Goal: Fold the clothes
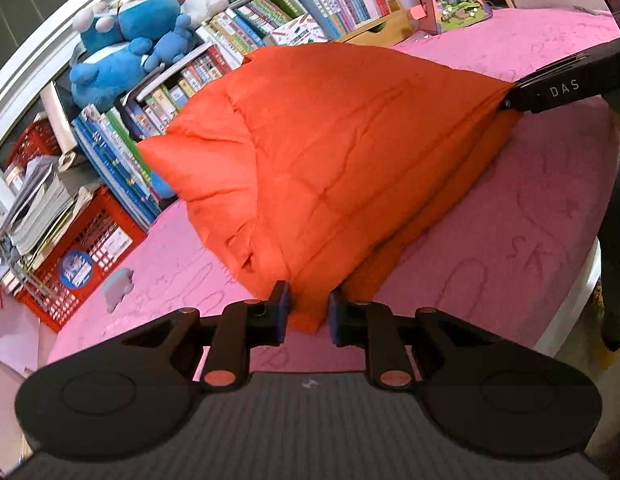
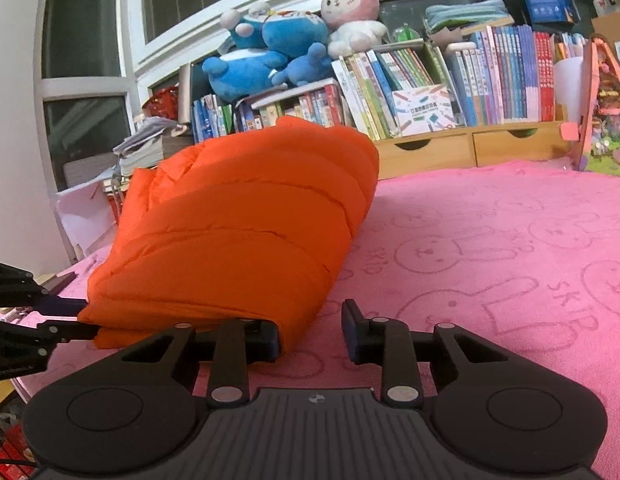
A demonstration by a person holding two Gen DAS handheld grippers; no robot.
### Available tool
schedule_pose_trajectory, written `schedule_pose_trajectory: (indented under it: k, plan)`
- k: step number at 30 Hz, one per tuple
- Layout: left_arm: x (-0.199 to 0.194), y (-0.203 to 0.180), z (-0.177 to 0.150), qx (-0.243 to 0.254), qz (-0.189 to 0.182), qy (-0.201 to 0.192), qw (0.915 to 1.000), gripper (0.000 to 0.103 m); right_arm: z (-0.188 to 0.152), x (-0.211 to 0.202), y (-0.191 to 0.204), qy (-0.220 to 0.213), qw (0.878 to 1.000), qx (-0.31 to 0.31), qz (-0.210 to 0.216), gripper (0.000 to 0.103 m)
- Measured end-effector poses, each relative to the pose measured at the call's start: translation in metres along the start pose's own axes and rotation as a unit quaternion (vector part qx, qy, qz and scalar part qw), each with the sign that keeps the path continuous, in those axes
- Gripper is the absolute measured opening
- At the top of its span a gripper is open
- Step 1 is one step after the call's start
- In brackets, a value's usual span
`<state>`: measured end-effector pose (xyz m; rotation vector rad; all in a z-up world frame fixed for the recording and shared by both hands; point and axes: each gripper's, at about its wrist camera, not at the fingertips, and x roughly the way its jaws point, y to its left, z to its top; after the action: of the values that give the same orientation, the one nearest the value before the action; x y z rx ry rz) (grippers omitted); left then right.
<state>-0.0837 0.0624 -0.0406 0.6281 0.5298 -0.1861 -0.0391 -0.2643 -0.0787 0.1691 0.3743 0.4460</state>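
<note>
An orange quilted jacket (image 1: 310, 152) lies bunched and folded over on the pink rabbit-print cloth (image 1: 490, 240). My left gripper (image 1: 307, 312) has its jaws around the jacket's near corner, with orange fabric between the pads. My right gripper shows in the left wrist view (image 1: 510, 98) touching the jacket's far right corner. In the right wrist view the jacket (image 2: 237, 236) lies ahead on the left. My right gripper (image 2: 312, 332) stands open, its left finger (image 2: 265, 340) against the jacket's edge. My left gripper (image 2: 81, 320) shows at the left edge, pinching the jacket's corner.
A bookshelf (image 2: 430, 88) with plush toys (image 2: 269, 52) runs along the back. A red crate (image 1: 77, 260) and stacked papers (image 1: 33, 208) stand at the table's left. A pink toy house (image 2: 602, 108) stands back right. A small grey object (image 1: 117, 286) lies on the cloth.
</note>
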Motion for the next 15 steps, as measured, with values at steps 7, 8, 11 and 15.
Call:
schedule_pose_trajectory:
  k: [7,8,11,15]
  plan:
    - [-0.027,0.01,0.0,-0.052,-0.036,-0.013,0.9979,0.026,0.003,0.002,-0.004,-0.009,1.0,0.012,0.002,0.031]
    - [-0.028,0.008,0.003,-0.058,-0.044,-0.017,0.9972,0.032,0.002,0.003,-0.001,-0.01,1.0,0.007,0.001,0.031]
    - [-0.024,-0.002,0.01,-0.072,-0.062,-0.023,0.9952,0.038,0.002,0.004,0.002,-0.01,1.0,0.004,-0.001,0.032]
    - [-0.02,-0.024,0.019,-0.041,-0.07,-0.043,0.9958,0.044,0.003,0.004,-0.008,0.0,0.999,0.037,0.006,0.033]
